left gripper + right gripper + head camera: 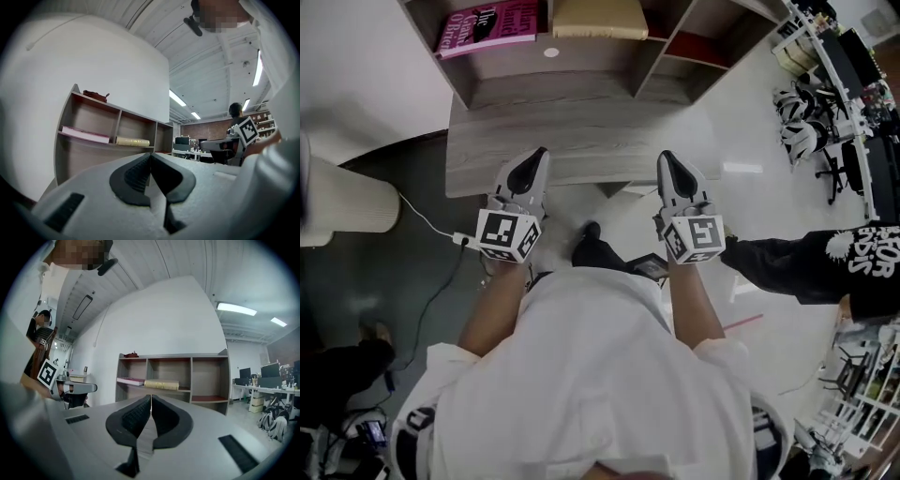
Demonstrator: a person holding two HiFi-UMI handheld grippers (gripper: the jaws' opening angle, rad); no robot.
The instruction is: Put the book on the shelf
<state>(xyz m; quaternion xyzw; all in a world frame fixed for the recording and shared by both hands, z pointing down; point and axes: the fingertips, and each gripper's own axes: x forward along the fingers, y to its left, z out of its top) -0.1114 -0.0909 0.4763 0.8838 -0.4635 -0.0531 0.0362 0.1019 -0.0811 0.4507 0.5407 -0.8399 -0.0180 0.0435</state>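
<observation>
Both tools are empty: my left gripper [536, 161] and right gripper [668, 161] have their jaws pressed together on nothing, pointing side by side at the shelf [581, 112]. Ahead and well apart from them, a pink book [487, 26] and a tan book [598, 17] lie flat in its compartments. The pink one is on my left gripper's side. I judge the placing done.

We've got a cream ribbed cylinder [352, 208] far left, a bystander's black printed sleeve [811, 262] right, and office desks [272, 390] beyond.
</observation>
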